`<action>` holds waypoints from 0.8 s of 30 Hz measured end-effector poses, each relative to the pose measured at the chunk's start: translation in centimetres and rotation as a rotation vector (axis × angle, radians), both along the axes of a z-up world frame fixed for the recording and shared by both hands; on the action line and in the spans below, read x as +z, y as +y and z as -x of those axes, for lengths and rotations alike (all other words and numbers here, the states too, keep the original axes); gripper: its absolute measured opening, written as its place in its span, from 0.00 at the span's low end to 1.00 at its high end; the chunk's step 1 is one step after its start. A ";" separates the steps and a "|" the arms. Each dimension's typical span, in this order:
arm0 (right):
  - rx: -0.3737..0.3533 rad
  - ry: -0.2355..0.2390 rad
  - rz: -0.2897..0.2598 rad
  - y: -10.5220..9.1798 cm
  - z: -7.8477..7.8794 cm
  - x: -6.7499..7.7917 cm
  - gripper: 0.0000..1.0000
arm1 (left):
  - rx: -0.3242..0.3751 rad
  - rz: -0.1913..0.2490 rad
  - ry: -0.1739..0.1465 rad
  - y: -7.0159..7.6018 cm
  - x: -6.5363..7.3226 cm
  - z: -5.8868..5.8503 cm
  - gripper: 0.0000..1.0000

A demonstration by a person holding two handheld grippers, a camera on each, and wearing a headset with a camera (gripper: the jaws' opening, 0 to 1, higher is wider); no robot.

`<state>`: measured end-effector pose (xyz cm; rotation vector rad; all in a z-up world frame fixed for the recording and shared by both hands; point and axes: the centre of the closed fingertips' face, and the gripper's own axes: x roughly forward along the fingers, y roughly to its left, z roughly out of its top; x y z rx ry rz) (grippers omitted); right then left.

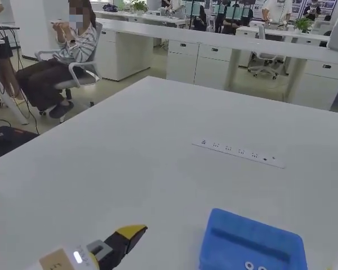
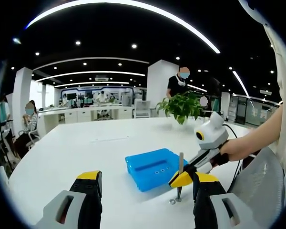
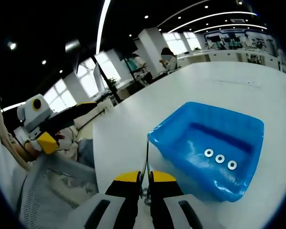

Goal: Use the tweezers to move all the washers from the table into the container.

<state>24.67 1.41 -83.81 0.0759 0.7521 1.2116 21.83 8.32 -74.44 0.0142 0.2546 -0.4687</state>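
right hand-held gripper (image 3: 144, 177) clamps tweezers (image 3: 147, 152) | tips beside washer (image 2: 172, 202)

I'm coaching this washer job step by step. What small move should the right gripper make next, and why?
Probably close the tweezers on the washer lying on the table at their tips, then lift. The right gripper holds them upright just beside it, and the blue container, already holding three washers, sits close by.
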 end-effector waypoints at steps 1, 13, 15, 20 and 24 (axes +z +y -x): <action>0.000 0.000 0.003 0.0 0.1 -0.1 0.04 | -0.001 0.000 0.000 0.0 0.0 0.0 0.79; 0.064 -0.079 0.046 0.1 1.1 -0.4 0.05 | 0.002 -0.002 0.000 0.1 0.0 0.1 0.79; 0.099 -0.130 0.061 0.4 1.5 -0.3 0.05 | 0.002 -0.002 -0.001 0.1 0.0 0.1 0.79; 0.172 -0.218 0.091 0.7 2.6 -0.2 0.05 | 0.000 -0.006 0.000 0.0 -0.1 0.1 0.79; 0.196 -0.252 0.102 0.7 3.0 -0.3 0.05 | -0.001 -0.007 0.000 0.0 -0.1 0.1 0.79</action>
